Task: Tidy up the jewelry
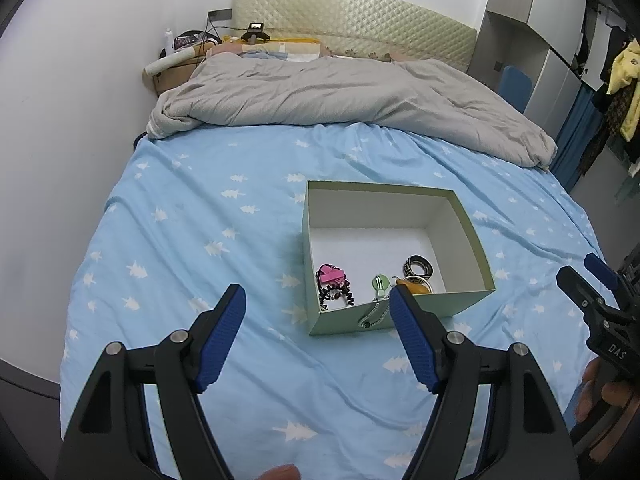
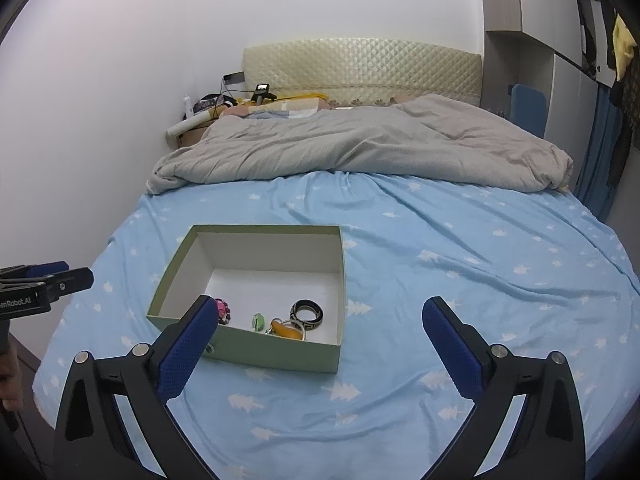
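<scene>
Open green box (image 1: 316,256) of jewelry sits on a blue tree-print bedsheet (image 1: 200,240); both grippers hover empty before it.

Left gripper (image 1: 318,300) stands wide, nothing between its pads; right gripper (image 2: 320,312) spreads wider still, also empty; the left view alone shows a dark coiled hair tie (image 1: 338,294) and a chain (image 1: 374,316) draped over the box's near wall; both show the patterned black bangle (image 2: 307,311) and amber piece (image 2: 286,328) inside.
</scene>
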